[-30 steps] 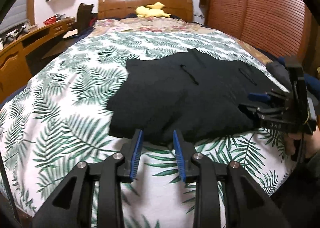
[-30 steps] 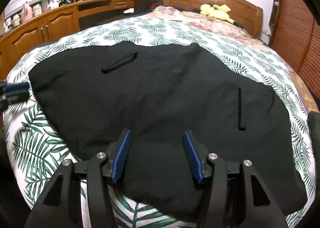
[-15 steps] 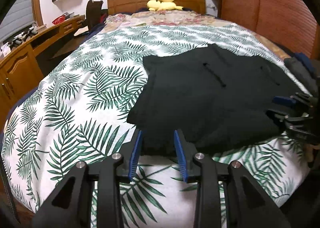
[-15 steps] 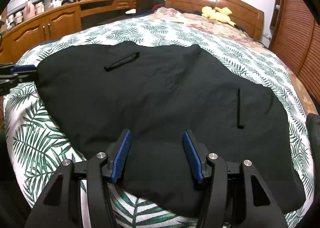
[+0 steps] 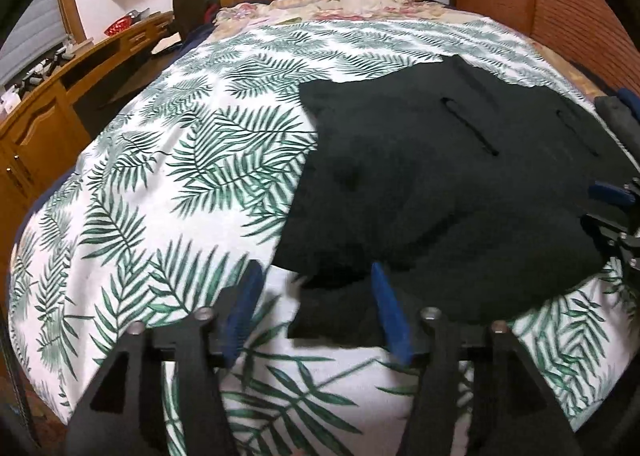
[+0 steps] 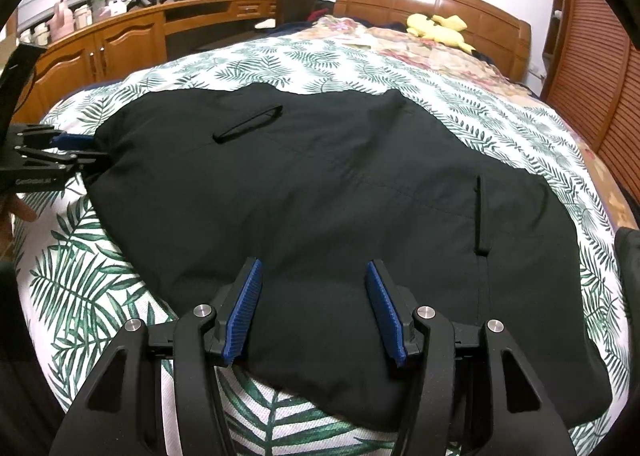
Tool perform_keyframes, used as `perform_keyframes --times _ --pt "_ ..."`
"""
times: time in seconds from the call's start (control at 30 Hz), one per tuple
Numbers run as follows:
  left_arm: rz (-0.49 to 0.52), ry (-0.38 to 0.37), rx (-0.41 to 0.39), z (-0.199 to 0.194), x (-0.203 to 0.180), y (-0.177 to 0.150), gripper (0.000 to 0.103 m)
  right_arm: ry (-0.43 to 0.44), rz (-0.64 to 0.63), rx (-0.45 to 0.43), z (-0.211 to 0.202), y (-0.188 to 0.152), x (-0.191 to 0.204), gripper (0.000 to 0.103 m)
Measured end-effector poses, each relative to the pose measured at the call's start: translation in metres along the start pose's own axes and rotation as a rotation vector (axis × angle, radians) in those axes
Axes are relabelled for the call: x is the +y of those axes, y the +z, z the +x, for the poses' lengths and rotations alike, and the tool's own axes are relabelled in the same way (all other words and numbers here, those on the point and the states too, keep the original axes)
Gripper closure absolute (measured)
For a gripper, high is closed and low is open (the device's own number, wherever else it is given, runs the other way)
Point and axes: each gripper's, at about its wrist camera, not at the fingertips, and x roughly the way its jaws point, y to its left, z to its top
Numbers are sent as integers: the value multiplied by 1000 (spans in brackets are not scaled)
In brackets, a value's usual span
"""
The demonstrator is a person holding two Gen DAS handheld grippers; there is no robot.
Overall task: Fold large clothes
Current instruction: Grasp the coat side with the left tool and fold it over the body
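Now black garment (image 6: 328,192) lies beneath both open grippers.

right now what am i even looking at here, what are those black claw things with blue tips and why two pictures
Those claws are hand-held grabbing tools: a person holds one in each hand, and a small camera on each looks forward past its two blue-padded fingers. So each picture is one tool's own view.

The left tool sits at the near left corner of a black garment spread on a bed with a palm-leaf sheet. Its jaws have just been opening, and the corner lies between the pads without being pinched.

The right tool hovers open over the garment's near edge, holding nothing.

Each tool also shows at the edge of the other's picture. A yellow plush toy lies by the headboard.
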Motion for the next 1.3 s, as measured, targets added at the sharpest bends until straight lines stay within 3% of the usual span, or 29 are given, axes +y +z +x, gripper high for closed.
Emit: perform_keyframes --times 0.2,0.43,0.5,0.63,0.7,0.8,1.1,1.3 --pt "-20 -44 26 8 5 3 42 -2 -1 1 0 0 0 48" --pt "-16 -45 -3 3 5 -1 43 -1 0 1 -1 0 0 48" --pt "-28 -81 -7 1 5 -2 57 2 2 1 0 0 1 48" --pt "-56 -130 -17 -4 5 -2 75 7 5 2 -1 -1 1 48" --pt "-48 -126 -47 -13 2 0 89 12 5 3 -2 0 0 48" --pt "-53 -134 -112 -34 -2 8 96 16 6 4 -2 -1 -2 48" --pt "-2 -174 -293 -104 -36 47 101 32 10 9 -4 -3 -7 48" --pt "68 -205 -350 -128 -74 72 101 51 16 5 -15 -7 -13 48"
